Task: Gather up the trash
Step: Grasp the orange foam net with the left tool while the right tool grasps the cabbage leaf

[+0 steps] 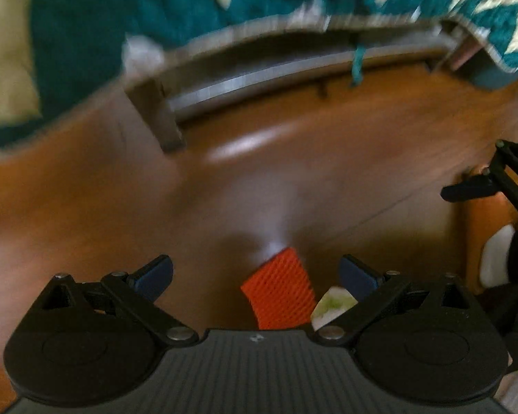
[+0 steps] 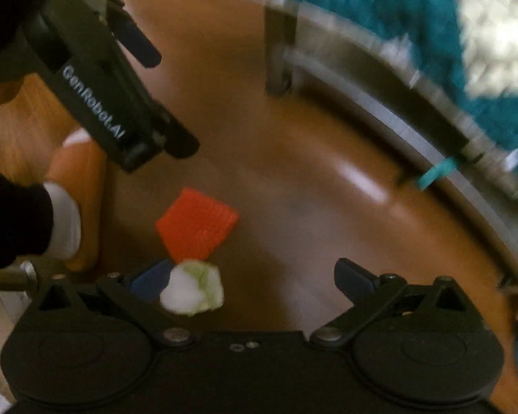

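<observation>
An orange mesh piece (image 1: 278, 291) lies on the wooden floor, close under my left gripper (image 1: 255, 272), which is open and empty above it. A crumpled white and pale green wad (image 1: 333, 305) lies just right of the mesh piece. In the right wrist view the mesh piece (image 2: 197, 226) and the wad (image 2: 191, 288) lie side by side on the floor. My right gripper (image 2: 255, 277) is open and empty, with the wad by its left finger (image 2: 150, 277). The left gripper's body (image 2: 96, 79) shows at the upper left there. Both views are blurred.
A grey bed frame (image 1: 259, 69) with a leg (image 1: 162, 120) stands ahead, covered by a teal and cream blanket (image 1: 121, 10). The person's foot in a white sock and orange slipper (image 2: 74, 207) stands left of the trash. Wooden floor (image 1: 86, 207) lies all around.
</observation>
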A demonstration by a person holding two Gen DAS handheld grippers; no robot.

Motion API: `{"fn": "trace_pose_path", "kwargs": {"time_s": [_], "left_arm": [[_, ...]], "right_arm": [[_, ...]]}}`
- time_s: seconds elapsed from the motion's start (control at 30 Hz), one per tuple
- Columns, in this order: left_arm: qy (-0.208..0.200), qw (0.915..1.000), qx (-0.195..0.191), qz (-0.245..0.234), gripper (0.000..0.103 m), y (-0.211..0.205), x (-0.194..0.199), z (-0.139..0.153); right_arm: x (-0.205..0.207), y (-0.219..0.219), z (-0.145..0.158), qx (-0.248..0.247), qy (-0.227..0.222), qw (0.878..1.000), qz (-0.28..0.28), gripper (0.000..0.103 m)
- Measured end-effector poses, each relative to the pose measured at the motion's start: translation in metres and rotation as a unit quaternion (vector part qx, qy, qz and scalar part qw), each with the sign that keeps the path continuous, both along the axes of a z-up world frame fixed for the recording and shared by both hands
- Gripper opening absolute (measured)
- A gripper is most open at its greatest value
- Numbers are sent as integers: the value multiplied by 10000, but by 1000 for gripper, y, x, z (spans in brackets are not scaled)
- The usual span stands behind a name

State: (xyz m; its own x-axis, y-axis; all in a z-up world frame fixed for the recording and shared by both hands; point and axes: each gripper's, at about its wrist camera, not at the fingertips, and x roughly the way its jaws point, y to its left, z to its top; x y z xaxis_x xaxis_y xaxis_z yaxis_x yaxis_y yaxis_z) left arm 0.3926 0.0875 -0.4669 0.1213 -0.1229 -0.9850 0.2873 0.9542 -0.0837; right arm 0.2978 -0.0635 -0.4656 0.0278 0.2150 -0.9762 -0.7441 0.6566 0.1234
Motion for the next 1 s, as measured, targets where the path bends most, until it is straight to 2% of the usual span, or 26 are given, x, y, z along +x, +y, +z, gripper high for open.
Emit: {"fn": "trace_pose_path", "kwargs": {"time_s": [0.27,0.47,0.6,0.73,0.8,0.9,1.0], "left_arm": [[908,9952,-165,330,103,3,-5,-101],[1223,9912,-117,487,103,1,-8,-155],[1245,9909,-107,505,103,0,-11,-176],[1149,9927,-29,374,102,-5,-17,-186],[1129,9929,-48,366,98,-7,-19,-191],[996,9945,-35,320,98,-10,-25,-191],[884,9954,-19,365,93,-11,-28,-192]], "right_arm": [[-18,17,-81,-295,590,9972,354,97],[-31,24,-126,-463,752,9922,885,97],[-39,27,-139,-388,729,9913,1023,96],[-43,32,-149,-386,769,9907,1053,89],[-47,36,-155,-396,773,9903,1087,84],[-54,40,-161,-465,736,9889,1201,74],[-60,43,-162,-492,614,9883,1308,62]]}}
